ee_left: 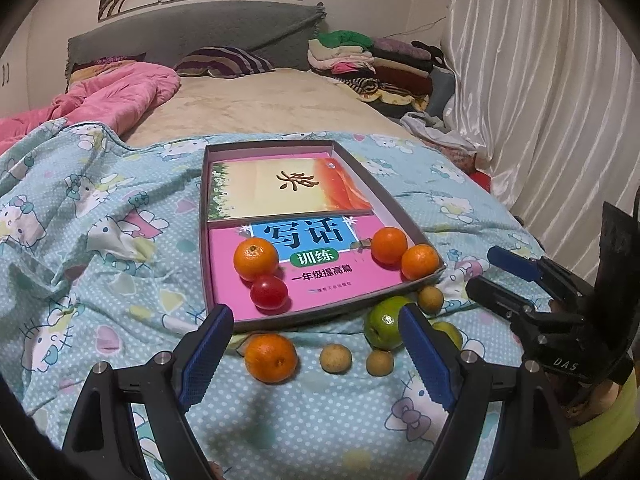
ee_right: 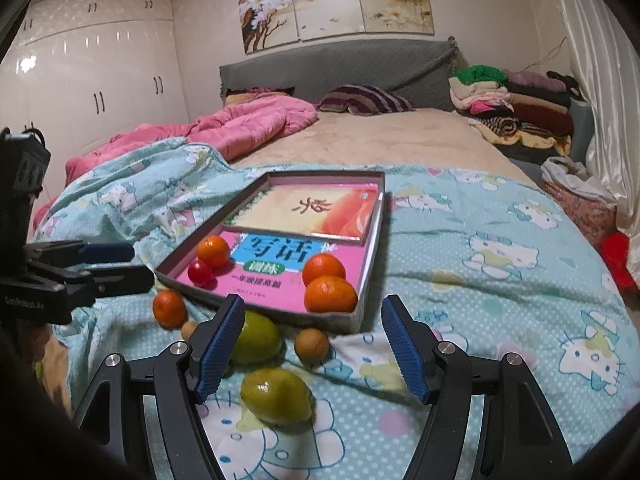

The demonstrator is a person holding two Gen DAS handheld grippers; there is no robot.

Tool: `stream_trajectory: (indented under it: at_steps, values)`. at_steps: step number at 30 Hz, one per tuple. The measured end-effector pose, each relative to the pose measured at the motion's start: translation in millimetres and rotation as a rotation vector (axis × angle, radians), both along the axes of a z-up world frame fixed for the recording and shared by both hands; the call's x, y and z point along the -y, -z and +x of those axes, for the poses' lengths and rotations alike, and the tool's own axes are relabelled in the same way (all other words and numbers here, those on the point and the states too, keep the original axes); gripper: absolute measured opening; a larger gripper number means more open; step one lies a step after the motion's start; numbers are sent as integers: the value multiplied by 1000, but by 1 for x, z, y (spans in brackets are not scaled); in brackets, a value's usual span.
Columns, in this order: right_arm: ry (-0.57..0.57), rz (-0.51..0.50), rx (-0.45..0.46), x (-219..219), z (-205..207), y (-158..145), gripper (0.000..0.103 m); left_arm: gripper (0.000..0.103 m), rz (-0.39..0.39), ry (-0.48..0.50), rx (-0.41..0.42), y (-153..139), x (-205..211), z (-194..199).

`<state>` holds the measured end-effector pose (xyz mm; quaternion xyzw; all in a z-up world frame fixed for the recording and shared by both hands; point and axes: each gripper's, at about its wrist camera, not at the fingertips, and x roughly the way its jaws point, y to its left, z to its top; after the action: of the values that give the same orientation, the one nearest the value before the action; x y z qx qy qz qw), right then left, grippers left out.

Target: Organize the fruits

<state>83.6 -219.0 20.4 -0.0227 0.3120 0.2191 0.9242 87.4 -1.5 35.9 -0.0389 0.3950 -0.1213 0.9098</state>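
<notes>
A grey shallow box (ee_left: 203,216) (ee_right: 370,264) lies on the bed with two books in it. On the pink book sit three oranges (ee_left: 256,258) (ee_left: 389,245) (ee_left: 420,261) and a red fruit (ee_left: 269,291). In front of the box lie an orange (ee_left: 271,357) (ee_right: 169,309), three small brown fruits (ee_left: 335,358) (ee_left: 379,362) (ee_left: 430,299) and two green fruits (ee_left: 383,322) (ee_right: 276,395). My left gripper (ee_left: 316,354) is open, empty, above the loose orange. My right gripper (ee_right: 312,346) is open, empty, above the green fruits (ee_right: 256,336).
The fruits lie on a blue cartoon-print blanket (ee_left: 80,240). A pink quilt (ee_left: 116,96) and a striped pillow (ee_left: 224,62) are at the bed's head. Folded clothes (ee_left: 372,64) are stacked far right, beside white curtains (ee_left: 540,80). White wardrobes (ee_right: 92,80) stand left.
</notes>
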Motion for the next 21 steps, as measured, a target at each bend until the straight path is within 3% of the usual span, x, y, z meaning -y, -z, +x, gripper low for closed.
stream_trajectory:
  at_steps: [21]
  values:
    - [-22, -33, -58, -4, -15, 17, 73, 84, 27, 26, -82, 36, 5, -24]
